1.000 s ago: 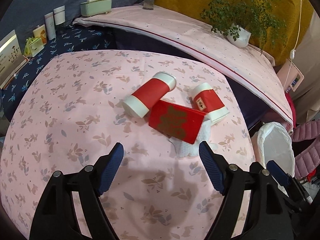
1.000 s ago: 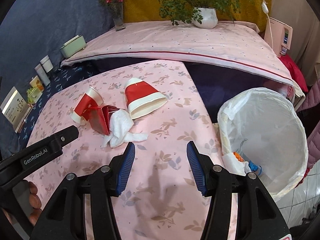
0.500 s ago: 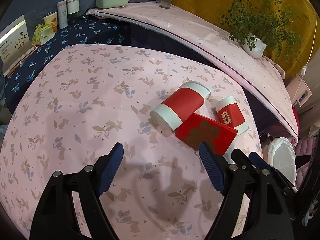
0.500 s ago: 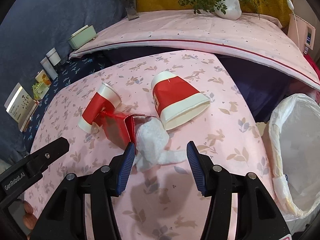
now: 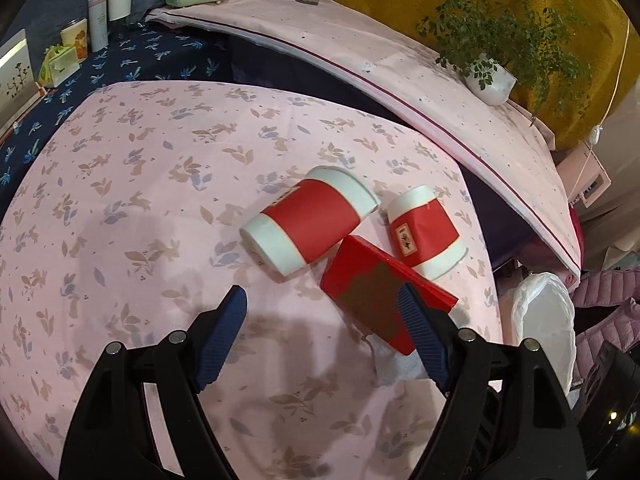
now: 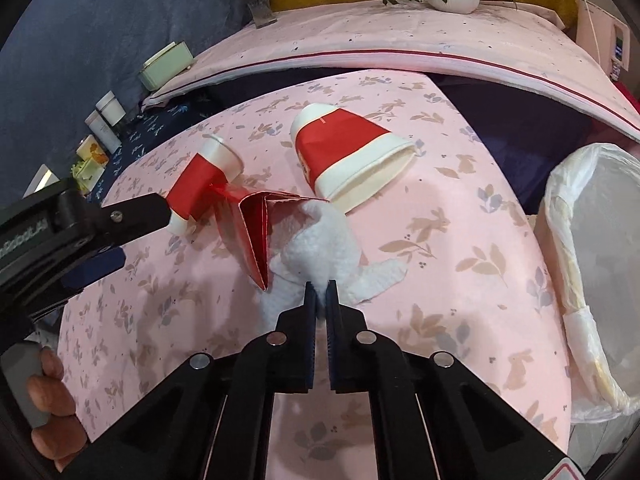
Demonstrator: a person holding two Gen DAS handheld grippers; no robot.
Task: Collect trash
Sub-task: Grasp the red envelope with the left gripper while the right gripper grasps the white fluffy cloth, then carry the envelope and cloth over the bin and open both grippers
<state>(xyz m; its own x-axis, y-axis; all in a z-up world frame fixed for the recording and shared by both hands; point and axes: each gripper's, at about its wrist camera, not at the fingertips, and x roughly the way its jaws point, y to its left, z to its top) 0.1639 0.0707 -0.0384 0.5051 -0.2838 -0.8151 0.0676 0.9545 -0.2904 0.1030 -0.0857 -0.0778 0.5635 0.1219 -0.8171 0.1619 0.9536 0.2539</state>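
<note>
- Right wrist view: your right gripper [image 6: 320, 290] has its jaws pinched nearly together on the near edge of the white tissue [image 6: 316, 246], so you are holding the crumpled wad by a thin fold only.
- Judging by that shallow bite, lift slowly and straight up; a quick pull may tear the paper or let it slip out.
- Just behind the tissue and touching it on its left side stands the folded red box [image 6: 256, 232], tilted on edge. It looks likely to tip or drag along as the tissue comes up, so watch it.
- Beyond the tissue lies the squashed paper cup [image 6: 344, 152] on its side, mouth toward the tissue; left of the box lies the second paper cup [image 6: 200, 188], also on its side.
- To the right of the tissue, off the edge of the pink tablecloth [image 6: 460, 264], the lined trash bin [image 6: 600, 264] stands open. That seems the sensible place to carry the tissue: swing right, clear the rim, then release over the middle.
- In the left wrist view, your left gripper [image 5: 322, 332] has its jaws wide apart and holds nothing; it hovers near the tissue's far-left side, with one blue pad [image 5: 420, 332] in front of the red box.
- Keep that hand out of the right hand's path to the bin; the box or the nearer cup looks the natural next pick for it.
</note>
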